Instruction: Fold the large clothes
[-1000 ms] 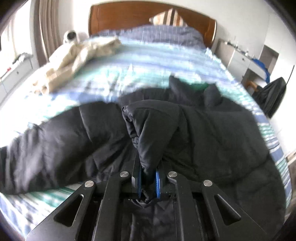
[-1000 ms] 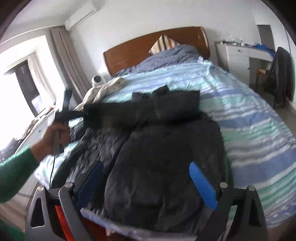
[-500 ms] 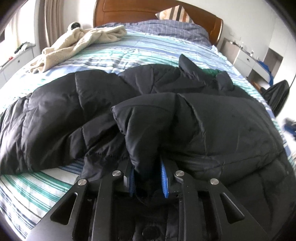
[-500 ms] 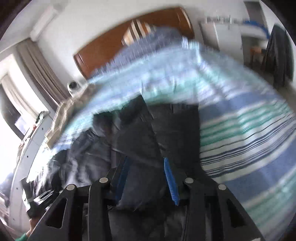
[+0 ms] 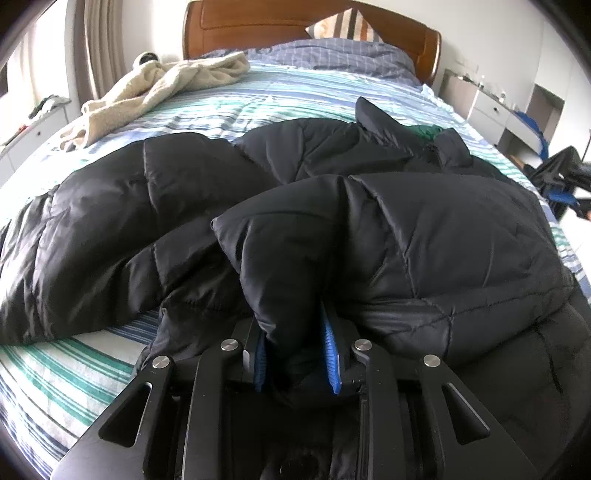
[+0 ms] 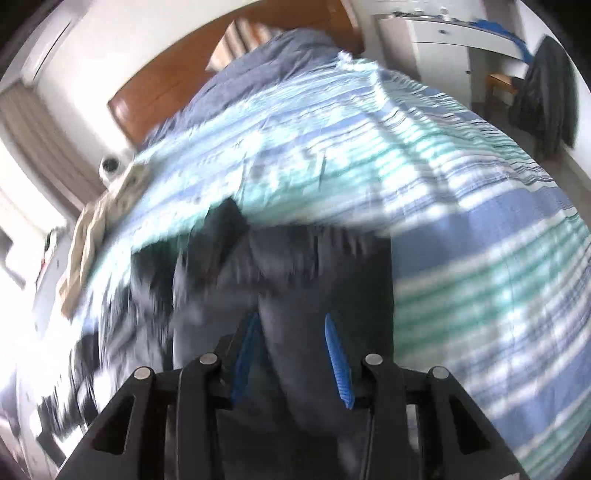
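Note:
A large black padded jacket (image 5: 424, 236) lies spread on the striped bed (image 5: 258, 99), one sleeve stretched out to the left. My left gripper (image 5: 295, 354) is shut on a thick fold of the jacket's sleeve end, low over the near part of the jacket. In the right wrist view, which is blurred by motion, my right gripper (image 6: 291, 362) is shut on a bulky part of the same jacket (image 6: 317, 280) near the bed's right side. Blue pads (image 6: 338, 365) press the fabric from both sides.
A cream fleece garment (image 5: 155, 88) lies at the bed's far left by the wooden headboard (image 5: 280, 22). Pillows sit at the head. A white dresser (image 5: 491, 110) and a chair with dark clothing (image 6: 546, 88) stand to the right of the bed.
My right gripper went from wide open to shut on the jacket and is moving fast. My left gripper lowered its sleeve fold onto the jacket body and widened slightly.

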A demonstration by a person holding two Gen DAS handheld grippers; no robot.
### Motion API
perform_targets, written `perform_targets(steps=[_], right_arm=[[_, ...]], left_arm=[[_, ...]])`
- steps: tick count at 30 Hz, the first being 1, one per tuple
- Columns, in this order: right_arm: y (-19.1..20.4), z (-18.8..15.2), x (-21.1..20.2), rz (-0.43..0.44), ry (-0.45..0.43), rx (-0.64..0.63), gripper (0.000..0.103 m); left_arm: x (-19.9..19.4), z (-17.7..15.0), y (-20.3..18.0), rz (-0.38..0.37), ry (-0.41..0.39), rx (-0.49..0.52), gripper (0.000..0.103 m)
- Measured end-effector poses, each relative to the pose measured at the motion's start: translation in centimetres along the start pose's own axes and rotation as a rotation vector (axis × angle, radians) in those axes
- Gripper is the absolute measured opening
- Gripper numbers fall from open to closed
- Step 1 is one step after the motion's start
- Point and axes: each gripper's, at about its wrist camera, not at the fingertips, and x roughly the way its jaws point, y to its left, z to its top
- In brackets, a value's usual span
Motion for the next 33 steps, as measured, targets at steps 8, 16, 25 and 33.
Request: perform_targets(steps=[8,16,25,33], right_arm=[[0.0,-4.9,5.1,-0.204,0.154,-0.153,0.037],[3.4,-13.3,-3.2,-0.073,0.134,-0.287,0.043],[6.0,-21.5,-13.5,-0.032,0.016,-0.371,0.049],[8.1,-28.0,-20.0,0.025,-0.121,-0.440,0.076]], left_arm=[[0.3,-0.2,0.0,-0.003,0.000,0.001,0.027],[0.4,-0.2,0.0,-0.010,-0.001,-0.007,0.027],[0.4,0.0,-0.1,0.008,0.007,0.006,0.031],[-2.9,0.0,-0.6,0.094,0.020,0.038,0.082]])
